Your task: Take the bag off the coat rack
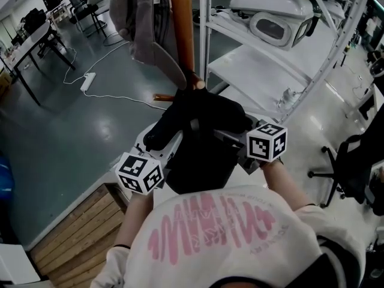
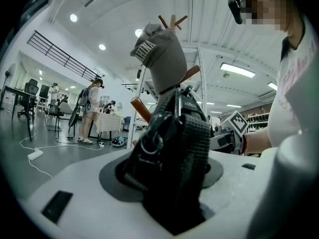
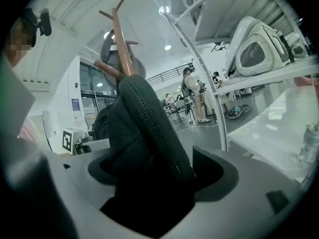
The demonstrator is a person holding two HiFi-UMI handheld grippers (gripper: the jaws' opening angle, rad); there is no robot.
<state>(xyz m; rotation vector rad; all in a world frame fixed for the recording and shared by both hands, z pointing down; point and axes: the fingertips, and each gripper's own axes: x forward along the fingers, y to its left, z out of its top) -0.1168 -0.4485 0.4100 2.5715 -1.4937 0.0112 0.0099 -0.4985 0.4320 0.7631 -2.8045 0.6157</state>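
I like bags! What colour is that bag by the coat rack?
The bag is black, clearest in the head view.

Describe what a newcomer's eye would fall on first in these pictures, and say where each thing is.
The black bag catches the eye first: it sits mid-frame in the head view, between the left claw and the right claw, against the pole of the wooden coat rack. Above it, a grey garment hangs from the rack. White shelving stands to the right.
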